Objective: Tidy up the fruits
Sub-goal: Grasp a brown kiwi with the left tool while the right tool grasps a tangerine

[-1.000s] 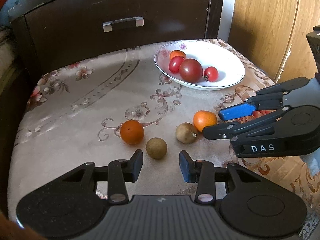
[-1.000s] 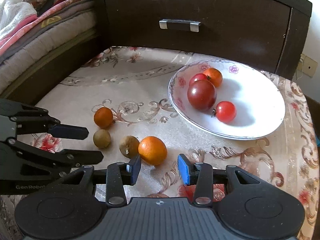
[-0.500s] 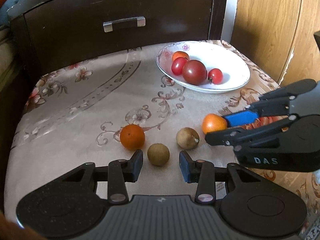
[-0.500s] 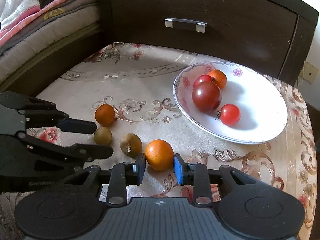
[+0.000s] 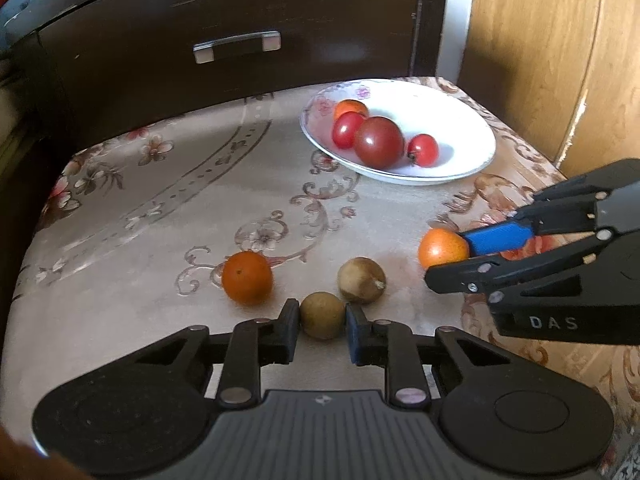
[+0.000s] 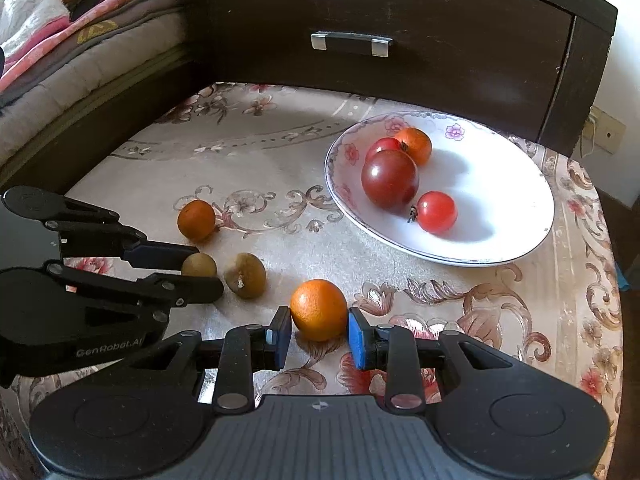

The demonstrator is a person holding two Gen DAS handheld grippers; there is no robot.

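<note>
Here the left gripper lies low over the table, 2 fingers pinching a brown fruit, while the right gripper likewise pinches an orange.

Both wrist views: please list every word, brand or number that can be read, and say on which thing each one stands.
"DAS": white letters on the black body of the right gripper, seen in the left wrist view; any further letters are cut off.
"GenRobot.AI": pale letters on the black body of the left gripper, seen in the right wrist view.
Small emblem on each gripper's ribbed grey base: too small to read.
The plate bears only painted flowers, no text.
</note>
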